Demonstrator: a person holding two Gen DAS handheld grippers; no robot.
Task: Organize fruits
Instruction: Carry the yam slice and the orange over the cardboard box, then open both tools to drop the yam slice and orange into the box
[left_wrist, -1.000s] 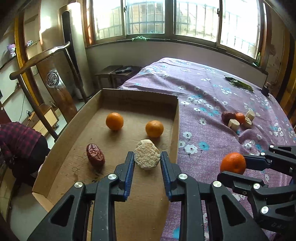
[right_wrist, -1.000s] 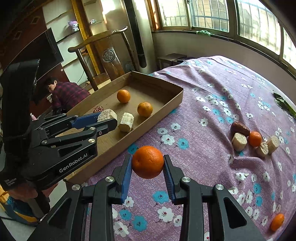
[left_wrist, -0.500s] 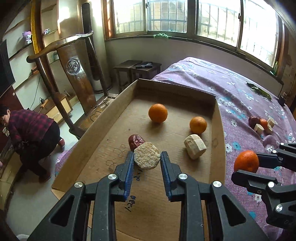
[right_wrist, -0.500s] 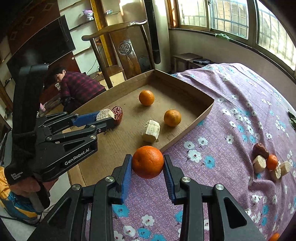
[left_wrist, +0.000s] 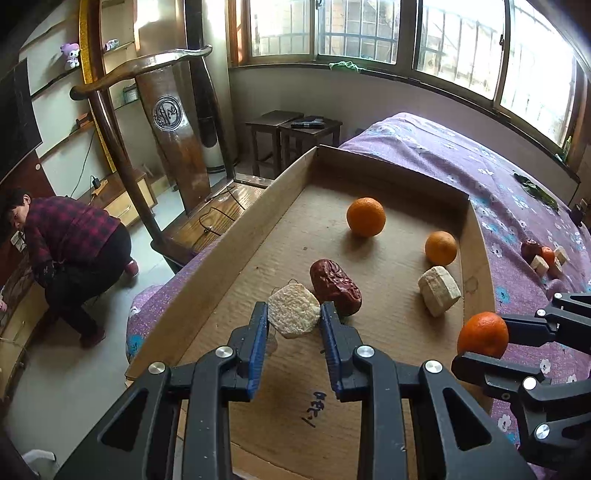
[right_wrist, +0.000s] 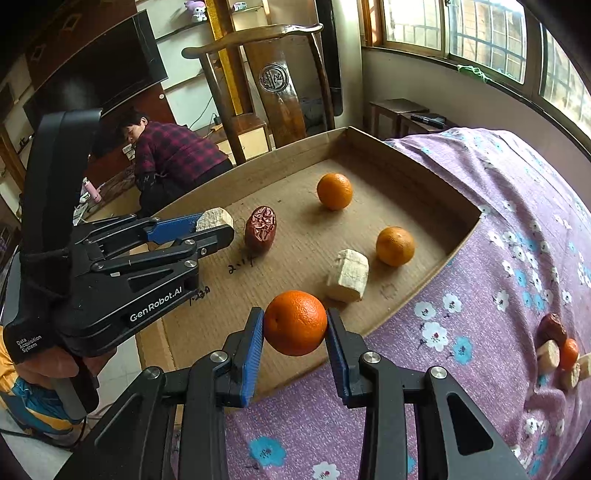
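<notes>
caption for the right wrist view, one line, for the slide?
Right gripper holds an orange over the cardboard tray's near edge; left gripper carries a pale chunk beside a red date.

"GenRobot.AI" on left claw (right_wrist: 218, 230) body

A person in a red checked shirt (left_wrist: 70, 229) bends low by the wall. A tall wooden chair (left_wrist: 166, 122) stands near the bed (left_wrist: 443, 147) with its purple flowered cover. A black remote (left_wrist: 307, 123) lies on a small dark stool (left_wrist: 310, 131). A purple toy (left_wrist: 70, 55) sits on a shelf.

Matt corrugated cardboard tray (left_wrist: 207, 295), wrinkled glossy date (left_wrist: 334, 286), floral cloth bedspread (right_wrist: 498, 258)
</notes>
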